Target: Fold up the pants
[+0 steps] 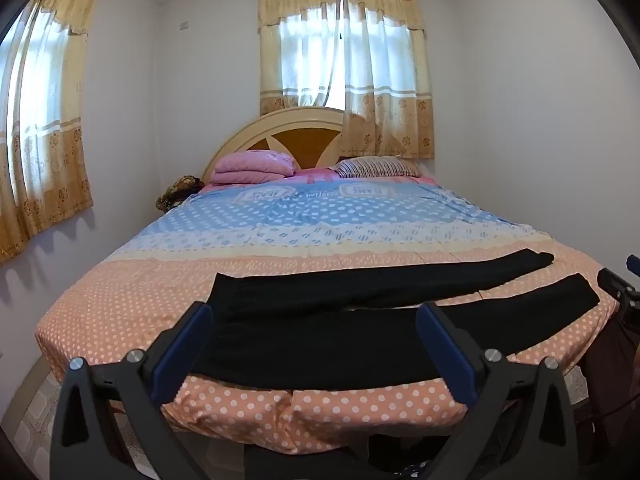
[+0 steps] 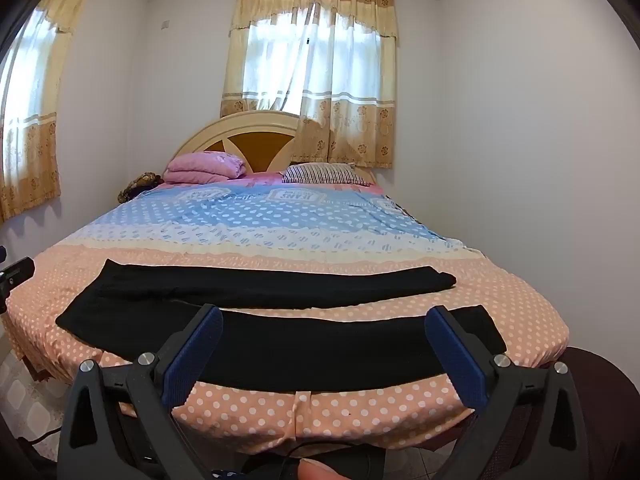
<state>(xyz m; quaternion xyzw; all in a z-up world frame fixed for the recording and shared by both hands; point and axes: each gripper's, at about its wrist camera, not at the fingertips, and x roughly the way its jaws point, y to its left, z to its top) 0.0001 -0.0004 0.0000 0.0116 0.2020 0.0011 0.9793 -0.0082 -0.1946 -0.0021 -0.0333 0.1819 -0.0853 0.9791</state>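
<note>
Black pants [image 1: 320,344] lie flat across the foot of the bed, waist to the left and the two legs spread apart toward the right. My left gripper [image 1: 316,314] stands open in front of the waist half, with nothing between its blue pads [image 1: 184,356]. The right wrist view shows the same pants [image 2: 300,352], and my right gripper [image 2: 324,314] is open before the near leg, close to its cuff end. Neither gripper holds cloth. Each gripper shows at the edge of the other's view: the right one [image 1: 618,284] and the left one [image 2: 16,272].
The bed [image 1: 120,300] has a peach dotted sheet, blue farther back. A folded pink blanket [image 1: 250,166] and a striped pillow [image 1: 376,167] lie by the headboard [image 1: 280,128]. Walls close in on both sides. A fingertip [image 2: 316,470] and dark clothing [image 2: 600,400] sit low in the right wrist view.
</note>
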